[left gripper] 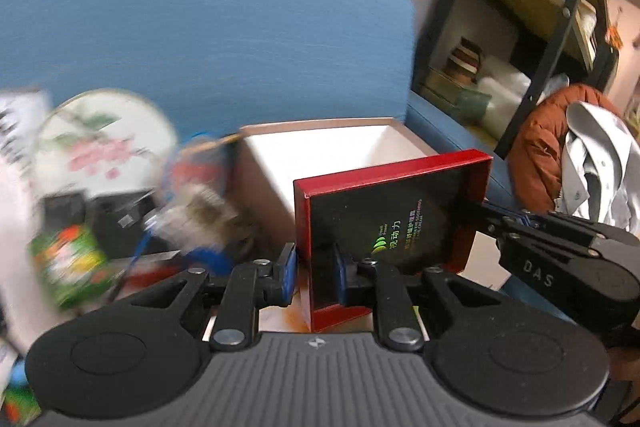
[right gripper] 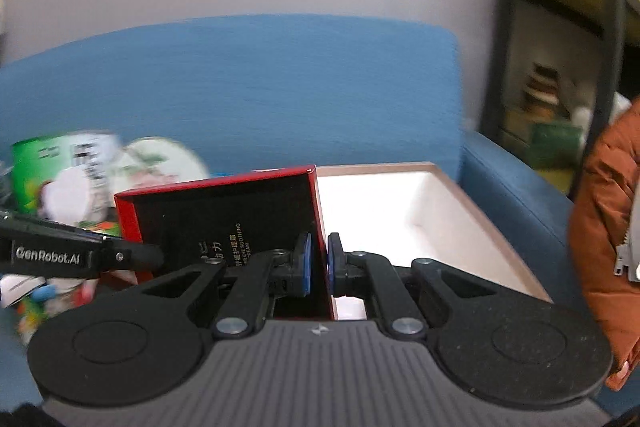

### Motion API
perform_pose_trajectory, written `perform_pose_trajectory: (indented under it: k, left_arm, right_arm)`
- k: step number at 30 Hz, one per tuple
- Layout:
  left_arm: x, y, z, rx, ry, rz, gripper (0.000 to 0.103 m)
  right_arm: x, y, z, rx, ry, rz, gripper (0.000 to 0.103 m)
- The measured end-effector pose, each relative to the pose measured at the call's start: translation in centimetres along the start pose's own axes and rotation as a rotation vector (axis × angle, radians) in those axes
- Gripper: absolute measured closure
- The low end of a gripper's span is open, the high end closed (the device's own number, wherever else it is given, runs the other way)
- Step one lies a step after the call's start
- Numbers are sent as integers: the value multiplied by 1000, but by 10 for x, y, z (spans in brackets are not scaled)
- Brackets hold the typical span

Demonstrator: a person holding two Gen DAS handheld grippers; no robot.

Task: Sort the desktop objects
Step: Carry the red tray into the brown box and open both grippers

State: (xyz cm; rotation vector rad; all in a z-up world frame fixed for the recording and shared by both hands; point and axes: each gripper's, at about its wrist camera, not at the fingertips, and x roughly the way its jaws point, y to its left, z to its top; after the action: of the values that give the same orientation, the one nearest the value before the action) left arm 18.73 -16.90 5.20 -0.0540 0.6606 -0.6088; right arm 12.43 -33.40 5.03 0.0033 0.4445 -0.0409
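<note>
We hold a red-edged black box (left gripper: pixel 384 223) between both grippers, raised just in front of an open white storage box (left gripper: pixel 320 155) that stands before a blue partition (left gripper: pixel 200 27). Our left gripper (left gripper: pixel 314 273) has its jaws clamped on the box's left wall; our right gripper (right gripper: pixel 318 263) is clamped on its right wall. To the left lies blurred clutter: a round floral fan (left gripper: pixel 104 143) and a green packet (left gripper: pixel 68 263).

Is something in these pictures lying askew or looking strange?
Yes. The red and black box hangs tilted in the air, one wall pinched by the left gripper and the opposite wall by the right gripper, beside the open white box. The clutter to the left is too blurred to judge.
</note>
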Motion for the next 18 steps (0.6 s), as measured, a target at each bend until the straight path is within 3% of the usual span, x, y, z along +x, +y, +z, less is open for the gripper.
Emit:
perform_pose_trajectory:
  k: [4, 11, 18]
  left_arm:
    - [48, -19, 17, -2, 54, -5, 84]
    - [124, -29, 19, -6, 186, 32, 84]
    - [156, -27, 34, 52, 164, 132, 74]
  right_arm:
    - [34, -41, 4, 16, 60, -52, 97]
    - [99, -85, -2, 68, 202, -48, 97]
    - [153, -83, -1, 11, 365, -12, 98]
